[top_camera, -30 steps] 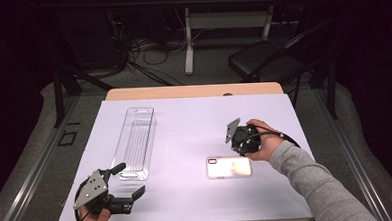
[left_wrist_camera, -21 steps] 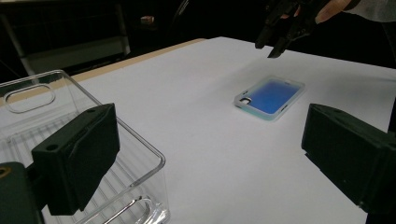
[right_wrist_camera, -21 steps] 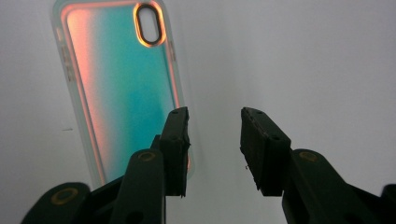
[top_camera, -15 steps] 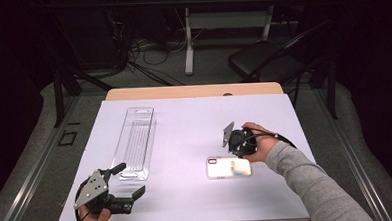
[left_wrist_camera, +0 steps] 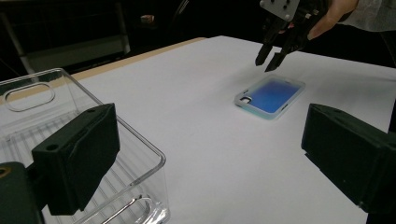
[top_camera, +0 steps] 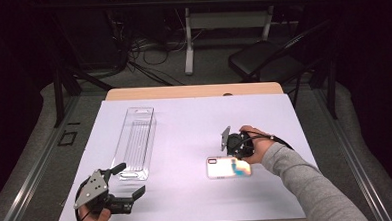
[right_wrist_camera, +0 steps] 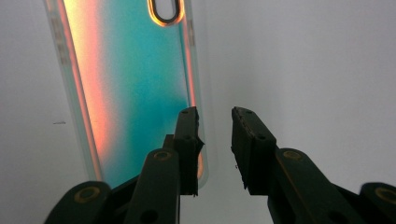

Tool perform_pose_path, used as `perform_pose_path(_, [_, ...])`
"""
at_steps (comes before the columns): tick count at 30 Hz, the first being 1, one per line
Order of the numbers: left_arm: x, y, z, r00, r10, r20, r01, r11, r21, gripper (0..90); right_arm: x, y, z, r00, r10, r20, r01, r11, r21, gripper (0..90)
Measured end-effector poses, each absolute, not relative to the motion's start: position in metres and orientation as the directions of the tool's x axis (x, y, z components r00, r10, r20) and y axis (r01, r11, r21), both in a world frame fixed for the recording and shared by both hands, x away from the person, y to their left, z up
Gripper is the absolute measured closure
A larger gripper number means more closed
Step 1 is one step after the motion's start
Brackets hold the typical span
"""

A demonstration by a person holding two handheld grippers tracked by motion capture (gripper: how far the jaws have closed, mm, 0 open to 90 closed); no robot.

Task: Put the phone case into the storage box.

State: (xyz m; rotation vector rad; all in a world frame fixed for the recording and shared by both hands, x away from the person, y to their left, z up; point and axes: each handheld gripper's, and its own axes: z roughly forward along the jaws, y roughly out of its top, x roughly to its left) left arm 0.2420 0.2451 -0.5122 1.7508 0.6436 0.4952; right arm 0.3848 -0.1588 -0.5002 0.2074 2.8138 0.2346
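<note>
Here the work in hand is the pick-up of the phone case [top_camera: 229, 167], which lies flat on the white table cover [top_camera: 184, 121] toward the person's right, well apart from the clear plastic tray [top_camera: 135, 142] on the left. The right gripper [top_camera: 234, 155] points down at the case's far long edge; in the right gripper view its jaws straddle that rim, one pad over the iridescent face of the phone case [right_wrist_camera: 140, 88] and the other over bare table beside it. They have just been closing and now stand narrowly parted, with the rim between them, but as far as these views tell the pads do not yet press on it and nothing is held. From the left gripper view the right gripper [left_wrist_camera: 270, 61] hangs just above the case's edge, its tips close to it, not clearly touching. The left gripper [top_camera: 132, 186] rests near the front left corner of the table by the near end of the tray, jaws wide and empty. The step, I judge, is the approach just ahead of the grasp. The next move calls for a short drop so the outer pad gets beside the thin rim, then a firm pinch; the case lies low and slick, so it may slide rather than lift
</note>
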Motion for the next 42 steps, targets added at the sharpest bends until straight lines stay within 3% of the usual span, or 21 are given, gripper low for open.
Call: perform_pose_path(42, [0.242,0.246,-0.513,0.758,0.652,0.002,0.174,-0.206,0.963,4.7,0.392,-0.146,-0.528,-0.956,0.091,-0.277,0.071,0.994,0.081,83.5])
